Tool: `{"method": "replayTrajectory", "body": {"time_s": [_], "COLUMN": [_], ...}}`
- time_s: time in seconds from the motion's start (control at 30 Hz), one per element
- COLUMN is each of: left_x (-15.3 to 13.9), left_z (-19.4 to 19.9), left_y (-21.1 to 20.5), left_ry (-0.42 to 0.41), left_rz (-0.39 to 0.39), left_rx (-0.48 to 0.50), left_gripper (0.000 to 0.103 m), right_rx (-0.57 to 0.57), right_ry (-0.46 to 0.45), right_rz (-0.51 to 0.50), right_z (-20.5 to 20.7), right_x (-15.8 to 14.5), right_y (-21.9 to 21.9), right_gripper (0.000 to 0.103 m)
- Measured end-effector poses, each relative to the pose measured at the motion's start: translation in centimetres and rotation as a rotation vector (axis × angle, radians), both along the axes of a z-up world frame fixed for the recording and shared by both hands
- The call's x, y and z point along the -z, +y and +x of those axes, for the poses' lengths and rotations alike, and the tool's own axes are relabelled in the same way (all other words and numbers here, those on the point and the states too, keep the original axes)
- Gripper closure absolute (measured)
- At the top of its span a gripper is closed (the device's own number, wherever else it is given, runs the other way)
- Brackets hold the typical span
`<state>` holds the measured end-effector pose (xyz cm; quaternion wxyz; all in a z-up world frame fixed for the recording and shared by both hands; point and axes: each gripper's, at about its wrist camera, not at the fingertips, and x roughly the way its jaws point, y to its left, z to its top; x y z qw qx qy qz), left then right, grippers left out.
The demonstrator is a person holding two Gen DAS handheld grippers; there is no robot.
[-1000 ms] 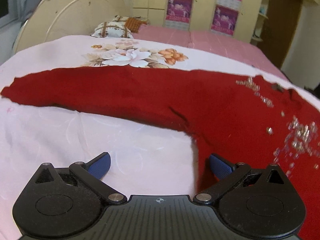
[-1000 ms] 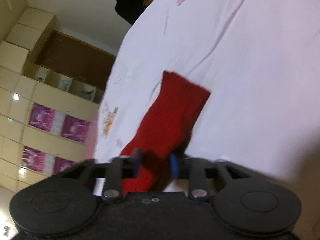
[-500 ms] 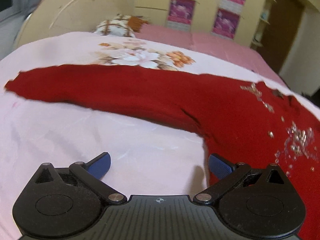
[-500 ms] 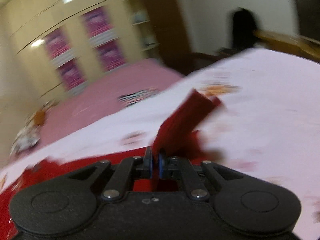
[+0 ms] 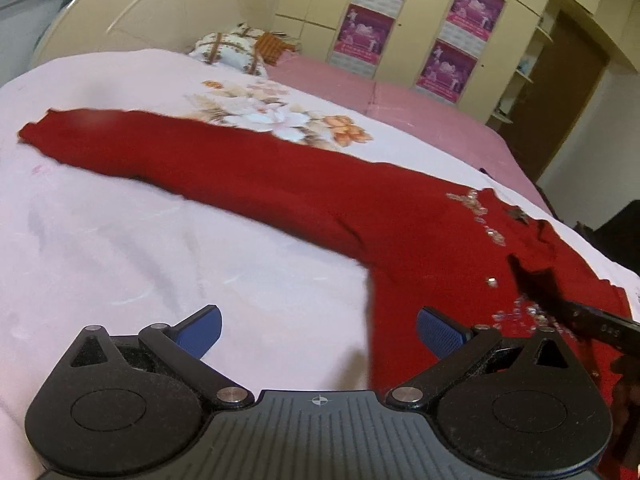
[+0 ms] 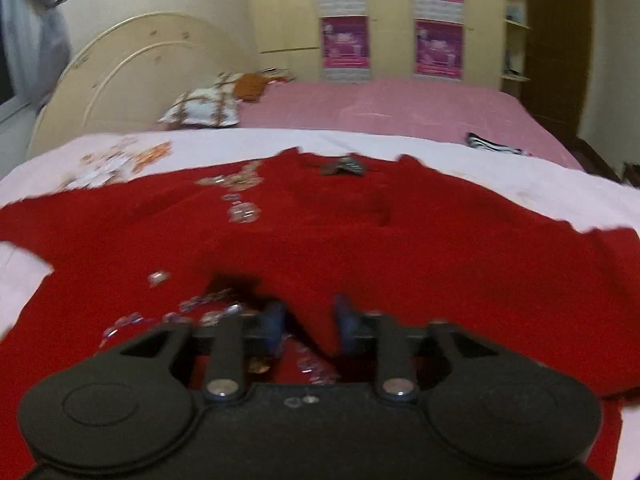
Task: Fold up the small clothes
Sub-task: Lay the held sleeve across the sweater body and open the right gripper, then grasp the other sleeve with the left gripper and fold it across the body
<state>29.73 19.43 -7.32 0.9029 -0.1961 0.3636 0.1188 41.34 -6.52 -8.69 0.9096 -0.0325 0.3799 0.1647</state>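
- Left gripper (image 5: 318, 330): jaws spread wide, nothing between the blue pads (image 5: 200, 330); hovers over pale pink bedsheet (image 5: 120, 248), right pad at the sweater's side edge.
- Right gripper (image 6: 308, 322): jaws parted with a gap between them. A fold of red fabric sits in that gap; frame is blurred, can't tell whether the pads touch it.
- Red sweater (image 5: 280, 184) lies flat on the sheet. In left wrist view one sleeve runs out toward 10 o'clock, body at 3 o'clock.
- Sequin trim (image 6: 240, 210) across the chest, more of it just left of the right gripper's pads.
- Collar (image 6: 344, 168) at 12 o'clock in right wrist view.
- Beyond: pillow (image 6: 204, 110) at 11 o'clock against the cream headboard (image 6: 132, 76); wardrobe with purple posters (image 6: 438, 46) behind.
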Motion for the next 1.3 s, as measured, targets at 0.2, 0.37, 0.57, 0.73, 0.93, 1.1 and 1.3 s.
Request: {"method": "replayTrajectory", "body": {"time_s": [0.2, 0.37, 0.57, 0.73, 0.93, 1.1, 1.3], "left_x": [-0.6, 1.0, 2.6, 2.5, -0.6, -0.6, -0.1], "left_z": [5.6, 12.2, 17.1, 18.6, 16.8, 16.6, 16.2], "left_y": [-5.0, -9.9, -13.6, -15.1, -10.8, -6.2, -4.0], "left_ry": [-0.057, -0.005, 0.053, 0.04, -0.047, -0.033, -0.03], "left_rz": [-0.115, -0.294, -0.294, -0.238, -0.192, -0.194, -0.212], "left_rx": [0.162, 0.263, 0.252, 0.307, 0.308, 0.265, 0.25], "left_gripper": [0.038, 0.045, 0.048, 0.1, 0.1, 0.1, 0.1], "right_rx": [0.106, 0.267, 0.383, 0.522, 0.605, 0.642, 0.674], "right_ry": [-0.053, -0.043, -0.067, -0.078, -0.045, 0.014, 0.055], "right_rz": [0.141, 0.239, 0.296, 0.38, 0.625, 0.928, 1.115], "right_z": [-3.1, -5.6, -8.0, -9.1, -9.3, -8.9, -8.2], "right_x": [-2.2, -2.4, -2.1, -0.9, 0.4, 2.7, 4.8], "right_y": [-6.5, -12.9, -18.3, -21.8, -25.4, -27.8, -28.5], "right_gripper": [0.064, 0.062, 0.062, 0.062, 0.061, 0.06, 0.06]}}
